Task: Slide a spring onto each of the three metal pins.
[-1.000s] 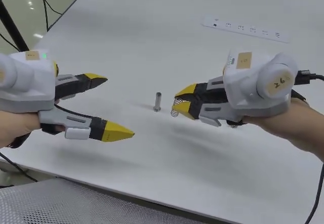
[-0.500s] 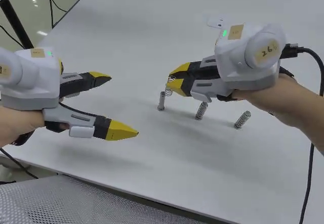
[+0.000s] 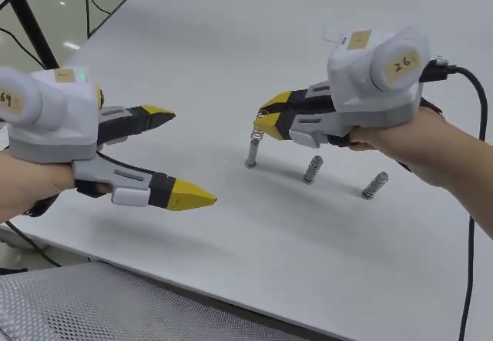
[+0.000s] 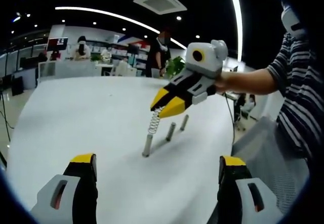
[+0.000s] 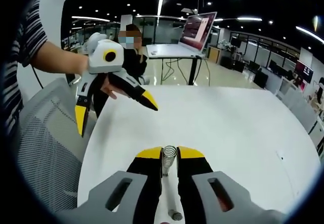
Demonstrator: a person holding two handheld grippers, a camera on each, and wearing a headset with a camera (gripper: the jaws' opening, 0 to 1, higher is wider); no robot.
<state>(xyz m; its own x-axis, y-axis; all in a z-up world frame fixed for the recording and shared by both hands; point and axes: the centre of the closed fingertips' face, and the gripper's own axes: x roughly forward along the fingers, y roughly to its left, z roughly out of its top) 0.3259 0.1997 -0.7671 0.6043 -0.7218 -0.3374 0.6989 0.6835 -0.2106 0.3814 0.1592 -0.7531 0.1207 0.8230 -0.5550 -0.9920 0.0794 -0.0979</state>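
**Third spring poised over the bare pin**

The right claw [image 3: 261, 118] is clenched on a spring [image 3: 255, 135], pinching its upper coils between the yellow tips so the rest hangs down. The spring's lower end sits right at the top of the bare pin [image 3: 252, 155], which stands upright on the white worktop [image 3: 231, 41]. In the left gripper view it seems to meet the pin's tip, though I cannot tell whether any coil has gone over it. Near it, toward the person's right, two other springs [image 3: 313, 168] stand leaning, each apparently on its own pin. So this looks like the final fitting of the three, at the threading stage. The left claw [image 3: 191, 156] hovers well apart, jaws spread wide, holding nothing.

By my judgement, the next move calls for keeping the spring in line with the pin and lowering it straight down. The claw should let go only once the pin is inside the coils. The spring hangs at a slight slant, so it could catch on the tip or buckle sideways if pushed off-axis.
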